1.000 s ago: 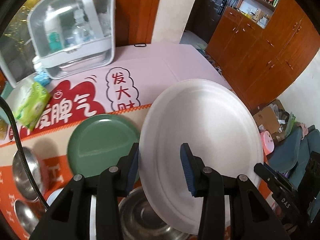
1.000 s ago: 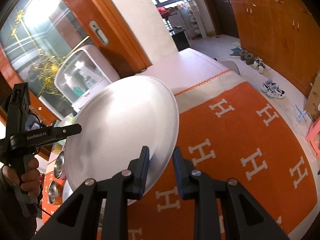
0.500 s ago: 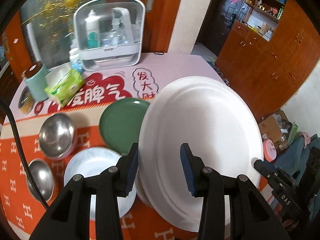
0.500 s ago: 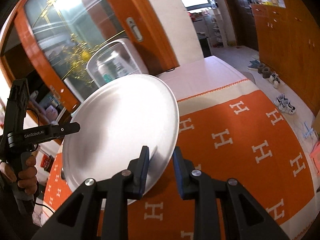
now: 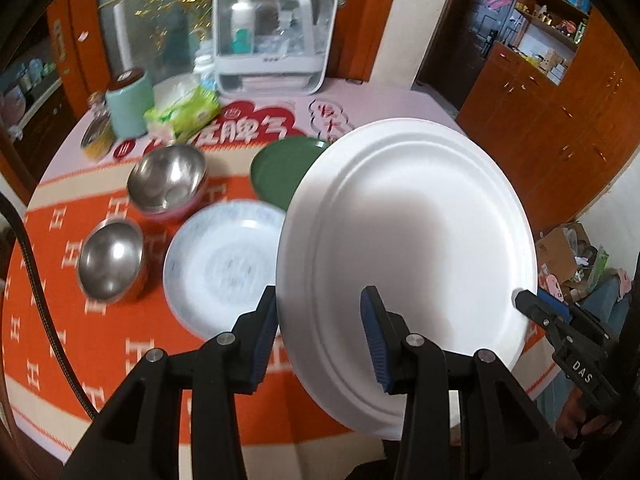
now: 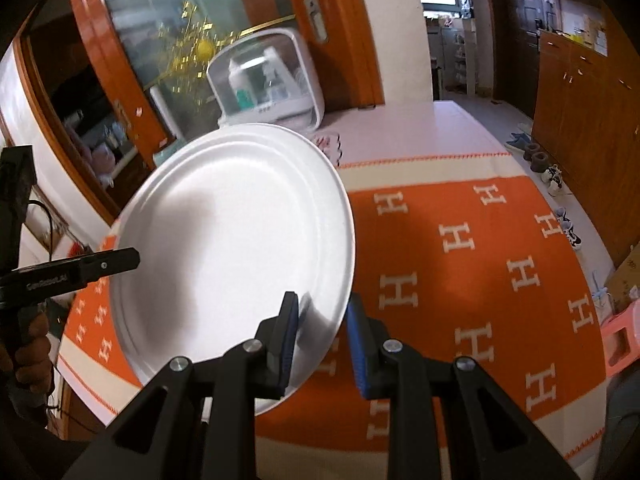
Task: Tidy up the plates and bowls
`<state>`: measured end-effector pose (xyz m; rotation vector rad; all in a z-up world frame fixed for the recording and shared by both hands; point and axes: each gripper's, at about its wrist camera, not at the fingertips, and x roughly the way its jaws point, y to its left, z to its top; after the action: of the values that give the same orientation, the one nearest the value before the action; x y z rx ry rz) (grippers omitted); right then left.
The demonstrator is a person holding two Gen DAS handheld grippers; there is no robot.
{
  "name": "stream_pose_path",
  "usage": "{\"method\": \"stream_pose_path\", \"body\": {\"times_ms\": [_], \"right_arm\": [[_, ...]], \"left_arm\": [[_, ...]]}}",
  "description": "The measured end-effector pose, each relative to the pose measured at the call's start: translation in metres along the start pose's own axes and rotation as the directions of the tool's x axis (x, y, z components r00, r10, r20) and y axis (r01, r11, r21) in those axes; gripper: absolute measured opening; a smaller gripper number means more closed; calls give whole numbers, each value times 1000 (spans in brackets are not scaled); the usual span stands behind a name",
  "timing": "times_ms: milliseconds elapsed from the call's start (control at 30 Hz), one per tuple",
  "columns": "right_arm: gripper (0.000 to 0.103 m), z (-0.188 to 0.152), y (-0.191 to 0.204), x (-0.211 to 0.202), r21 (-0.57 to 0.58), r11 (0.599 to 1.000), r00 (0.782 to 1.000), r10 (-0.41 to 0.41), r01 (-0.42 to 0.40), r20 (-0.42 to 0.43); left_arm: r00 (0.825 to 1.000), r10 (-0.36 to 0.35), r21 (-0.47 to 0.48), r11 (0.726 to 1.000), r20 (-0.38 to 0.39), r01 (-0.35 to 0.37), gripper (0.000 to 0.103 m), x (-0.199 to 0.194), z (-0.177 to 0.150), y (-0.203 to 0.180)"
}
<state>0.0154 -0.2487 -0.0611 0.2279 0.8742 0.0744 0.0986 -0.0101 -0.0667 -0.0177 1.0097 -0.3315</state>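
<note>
A large white plate [image 5: 412, 240] hangs tilted above the table, gripped at opposite rims. My left gripper [image 5: 318, 334] is shut on its near-left rim, and my right gripper [image 6: 322, 338] is shut on the opposite rim of the same white plate [image 6: 232, 240]. Each gripper shows in the other's view: the right gripper's fingers [image 5: 538, 310] and the left gripper's fingers [image 6: 116, 260] at the plate's edge. On the orange cloth lie a green plate [image 5: 276, 168], a patterned white plate [image 5: 216, 268] and two steel bowls [image 5: 168, 178] [image 5: 110, 258].
A clear-lidded white storage box [image 5: 276, 40], a green tissue pack [image 5: 182, 110], a mint cup [image 5: 128, 104] and a jar [image 5: 96, 138] stand at the table's back. The orange H-patterned cloth [image 6: 480, 264] lies bare on the right. Wooden cupboards [image 5: 560, 120] line the right wall.
Both grippers carried the white plate across the table, still gripping it. In the left wrist view the steel bowls and the patterned plate came into sight. The right wrist view rolled.
</note>
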Motion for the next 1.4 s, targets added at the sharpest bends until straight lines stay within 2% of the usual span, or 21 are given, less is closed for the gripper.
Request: {"method": "stream_pose_path", "body": {"times_ms": [167,333,500,700,1067,1300,1400], "right_arm": [[24,-20,11,6,-10,1000,996,-16,15,-93],[24,-42,22,14,-24,999,982,-35,31,-188],[24,-63,26,21,-15,999,962,-37,34,-269],[25,-81,32,31,-26,999,933,-39,32,-356],[25,-102,44,51,-85,996,891,-54,17,-451],[29,-106,55,64,-110,994,880,-64,13,-471],[29,-107,58,68,-109,994,879,-78,30,-471]], "left_arm": [[999,0,-38,999,-50,-2,39,1,-33,14],[993,11,-48,999,-115,-16,39,5,-62,24],[987,22,-58,998,-159,-31,39,10,-83,29],[980,78,-47,995,-184,-88,39,14,-105,28],[965,132,-84,984,-226,-155,39,32,-139,38],[962,174,-65,979,-212,-192,40,40,-146,44],[962,171,-60,981,-212,-187,40,43,-147,46]]}}
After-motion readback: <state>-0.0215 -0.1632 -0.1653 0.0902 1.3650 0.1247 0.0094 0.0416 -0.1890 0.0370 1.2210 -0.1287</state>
